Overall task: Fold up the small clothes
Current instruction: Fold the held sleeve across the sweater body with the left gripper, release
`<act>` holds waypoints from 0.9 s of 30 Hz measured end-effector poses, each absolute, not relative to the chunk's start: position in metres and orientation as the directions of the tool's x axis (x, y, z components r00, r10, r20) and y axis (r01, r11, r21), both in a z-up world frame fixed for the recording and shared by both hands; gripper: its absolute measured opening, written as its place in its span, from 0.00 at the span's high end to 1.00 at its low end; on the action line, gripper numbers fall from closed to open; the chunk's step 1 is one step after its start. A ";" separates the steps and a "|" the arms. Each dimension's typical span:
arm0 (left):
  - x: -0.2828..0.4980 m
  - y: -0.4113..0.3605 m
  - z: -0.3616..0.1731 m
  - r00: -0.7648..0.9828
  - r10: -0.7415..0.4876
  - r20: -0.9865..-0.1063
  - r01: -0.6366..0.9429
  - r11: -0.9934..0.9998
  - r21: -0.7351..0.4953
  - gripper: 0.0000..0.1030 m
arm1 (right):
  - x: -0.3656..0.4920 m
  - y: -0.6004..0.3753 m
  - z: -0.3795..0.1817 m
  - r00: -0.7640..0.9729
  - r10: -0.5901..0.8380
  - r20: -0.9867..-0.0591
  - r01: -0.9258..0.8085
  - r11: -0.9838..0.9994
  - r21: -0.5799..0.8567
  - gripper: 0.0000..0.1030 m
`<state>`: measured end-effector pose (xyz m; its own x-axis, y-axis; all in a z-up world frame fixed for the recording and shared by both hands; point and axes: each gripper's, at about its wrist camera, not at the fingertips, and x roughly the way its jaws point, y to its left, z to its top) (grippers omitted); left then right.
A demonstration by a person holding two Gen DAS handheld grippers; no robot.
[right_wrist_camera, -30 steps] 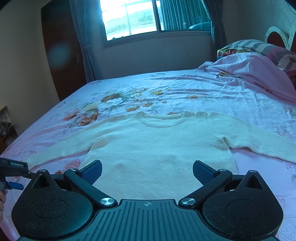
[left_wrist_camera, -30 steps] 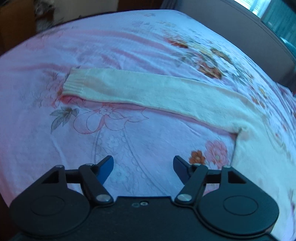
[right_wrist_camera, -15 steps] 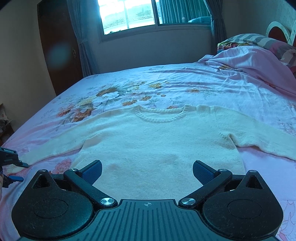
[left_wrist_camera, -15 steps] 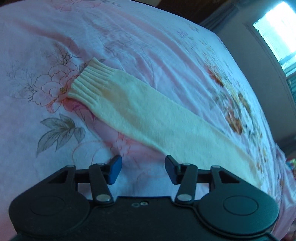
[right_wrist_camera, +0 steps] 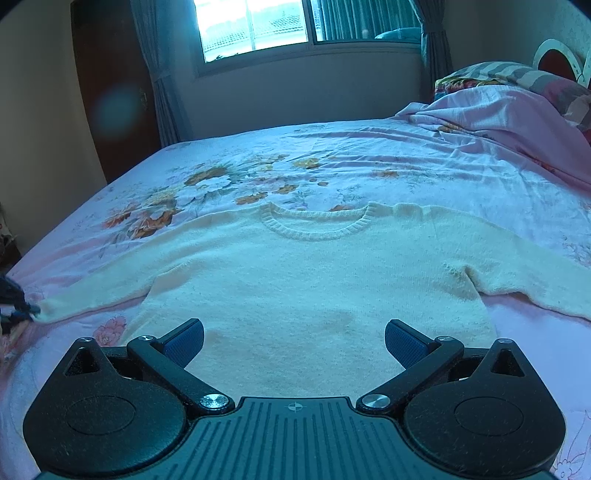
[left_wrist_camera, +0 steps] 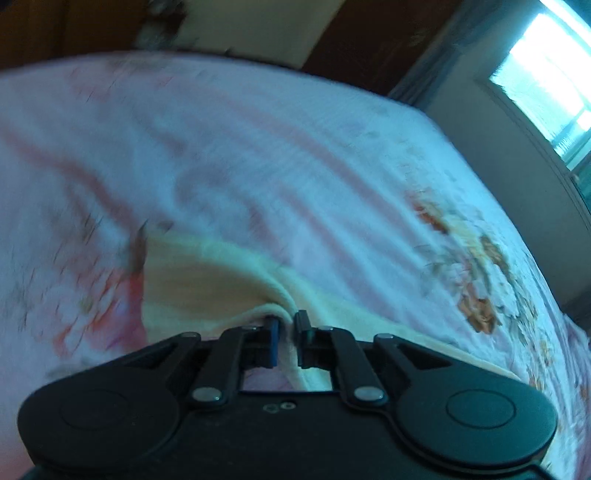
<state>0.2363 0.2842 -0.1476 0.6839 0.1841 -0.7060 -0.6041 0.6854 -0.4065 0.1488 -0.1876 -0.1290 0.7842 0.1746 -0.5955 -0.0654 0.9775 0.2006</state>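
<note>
A cream knitted sweater [right_wrist_camera: 306,280] lies flat and face up on the bed, neckline away from me, both sleeves spread out. My left gripper [left_wrist_camera: 288,325] is shut on the sweater's left sleeve [left_wrist_camera: 192,280] near the cuff, and the fabric bunches up between the pads. This view is blurred by motion. The left gripper also shows dimly at the left edge of the right wrist view [right_wrist_camera: 14,306], at the sleeve's end. My right gripper [right_wrist_camera: 293,338] is open and empty, hovering over the sweater's lower hem.
The bed is covered with a pink floral sheet [right_wrist_camera: 332,162]. A bunched pink blanket [right_wrist_camera: 498,114] and pillows lie at the far right. A window [right_wrist_camera: 255,26] and dark wardrobe [right_wrist_camera: 110,92] stand beyond the bed.
My left gripper moved down onto the sleeve near the cuff and closed on it. My right gripper stayed open and dipped a little closer to the sweater's body.
</note>
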 end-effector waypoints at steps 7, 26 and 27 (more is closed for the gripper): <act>0.288 0.140 -0.057 0.855 0.001 -0.519 -0.152 0.957 -0.248 0.94 | 0.148 -0.203 -0.132 0.787 0.165 -0.595 -0.040 0.975 0.218 0.00; 0.213 -0.055 -0.105 0.558 -0.458 -0.692 0.505 0.849 -0.155 0.74 | 0.157 -0.279 -0.146 0.751 0.188 -0.633 0.043 0.943 0.331 0.00; 0.215 -0.044 -0.100 0.587 -0.443 -0.678 0.467 0.869 -0.164 0.70 | 0.162 -0.274 -0.145 0.749 0.203 -0.631 0.030 0.941 0.338 0.00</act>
